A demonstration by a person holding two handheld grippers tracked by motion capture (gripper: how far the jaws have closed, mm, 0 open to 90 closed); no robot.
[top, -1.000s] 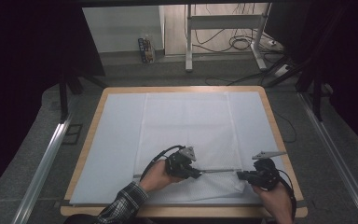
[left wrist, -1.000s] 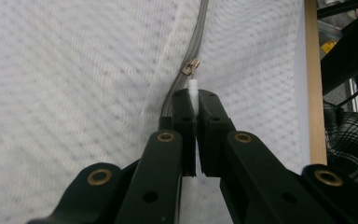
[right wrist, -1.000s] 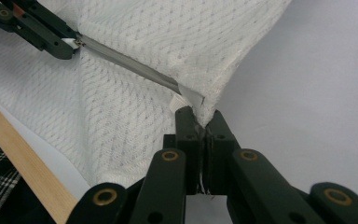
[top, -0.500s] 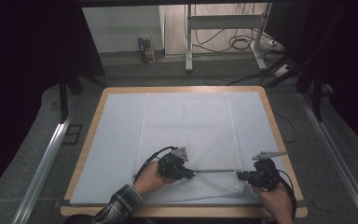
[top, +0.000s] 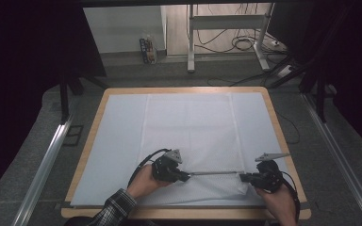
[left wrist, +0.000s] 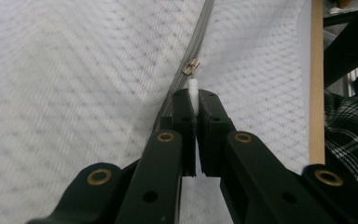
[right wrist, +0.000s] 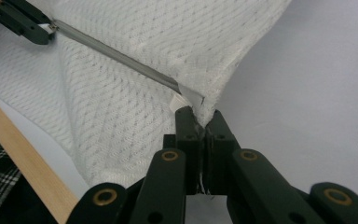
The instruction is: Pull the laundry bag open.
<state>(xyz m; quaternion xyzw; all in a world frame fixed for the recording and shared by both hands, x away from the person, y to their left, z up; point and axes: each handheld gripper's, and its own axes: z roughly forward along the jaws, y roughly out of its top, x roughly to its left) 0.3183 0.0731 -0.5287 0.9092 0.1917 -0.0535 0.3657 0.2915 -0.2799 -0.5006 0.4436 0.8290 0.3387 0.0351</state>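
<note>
A white mesh cloth (top: 188,136) lies spread over the table, with a grey zipper (top: 214,173) running along its near part. My left gripper (top: 186,175) is shut on the zipper's white pull tab (left wrist: 194,86), just behind the metal slider (left wrist: 193,67). In the left gripper view the jaws (left wrist: 195,95) pinch the tab tight. My right gripper (top: 242,177) is shut on the cloth's corner at the zipper's right end (right wrist: 186,95). The zipper (right wrist: 116,53) stretches taut from there to the left gripper (right wrist: 28,23).
The table's wooden rim (top: 89,141) frames the cloth, and its near edge (right wrist: 32,172) is close to both hands. A plaid sleeve (top: 115,207) enters at the bottom left. Metal rails (top: 47,165) flank the table. Desk legs and cables (top: 245,42) stand behind.
My left gripper has slid leftward along the zipper with the pull tab, so the grey stretch between the grippers is longer. The right gripper has stayed put.
</note>
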